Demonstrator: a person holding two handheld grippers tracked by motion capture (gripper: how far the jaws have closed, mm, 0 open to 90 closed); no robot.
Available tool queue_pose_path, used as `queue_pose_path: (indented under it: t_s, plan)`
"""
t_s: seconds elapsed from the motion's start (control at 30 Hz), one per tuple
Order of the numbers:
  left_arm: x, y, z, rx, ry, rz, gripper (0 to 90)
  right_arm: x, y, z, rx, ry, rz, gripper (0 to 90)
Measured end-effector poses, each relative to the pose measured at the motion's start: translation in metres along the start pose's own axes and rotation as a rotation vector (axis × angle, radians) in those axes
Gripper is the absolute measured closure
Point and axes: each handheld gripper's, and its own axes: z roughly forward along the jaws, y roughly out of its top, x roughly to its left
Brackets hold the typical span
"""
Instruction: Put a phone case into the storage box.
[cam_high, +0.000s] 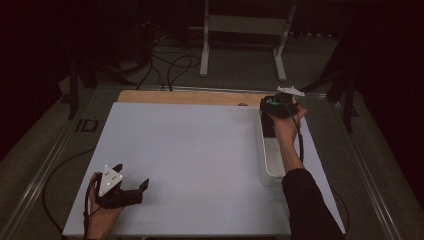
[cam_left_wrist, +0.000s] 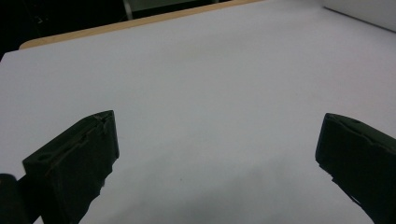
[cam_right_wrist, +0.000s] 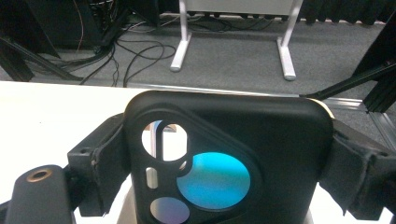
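black phone case (cam_right_wrist: 233, 158), clamped by its two side edges between the jaws of the right gripper (cam_right_wrist: 224, 163), fills the lower part of the right gripper view; its camera cut-out faces the lens. in the high view the right gripper (cam_high: 278, 106) holds this case above the far end of a white tray (cam_high: 272, 172) that lies along the right edge of the table.

status of work:
- grasp: done. the case is clenched and lifted.
- placement: judged not yet done. the case hangs over the tray (whether it touches the tray wall cannot be told from these views).
- left gripper (cam_high: 131, 186): released, jaws spread wide and holding nothing, resting low at the near left corner of the white board (cam_high: 190, 165). in the left gripper view the jaws stand far apart over bare white surface.

edges and room:
- the tray sits just inside the board's right edge; the person's right forearm (cam_high: 292, 155) lies along it, so sideways travel to the right is limited.
- a strip of wooden table top (cam_high: 185, 97) shows beyond the board's far edge, close to the held case.
- the middle of the board is open, and the two grippers are well apart, so movement toward the centre looks unobstructed.
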Motion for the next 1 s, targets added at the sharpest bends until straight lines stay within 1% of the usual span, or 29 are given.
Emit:
queue_pose_path:
  t_s: [0.07,0.23,0.27,0.43,0.73,0.9,1.0]
  plan:
    - [0.0,0.0,0.0,0.0,0.001,-0.001,0.1,0.0,0.0,0.001,0.007,0.012,0.002,11.9]
    - [0.0,0.0,0.0,-0.001,0.002,0.0,0.1,-0.001,0.0,0.001,0.009,0.011,0.001,11.4]
    - [0.0,0.0,0.0,-0.001,0.002,-0.001,0.1,-0.002,0.0,0.001,0.019,0.017,0.006,9.6]
    - [0.0,0.0,0.0,-0.002,0.003,-0.002,0.1,-0.003,0.0,0.001,0.022,0.021,0.009,8.3]
    - [0.0,0.0,-0.001,-0.003,0.004,-0.002,0.1,-0.005,0.003,-0.004,0.002,0.032,0.005,8.2]
    - [0.0,0.0,-0.001,-0.003,0.004,-0.002,0.1,-0.005,0.004,-0.007,0.002,0.036,0.007,8.2]
    - [0.0,0.0,0.0,-0.003,0.002,0.0,0.1,-0.005,0.005,-0.011,-0.005,0.053,0.006,8.2]
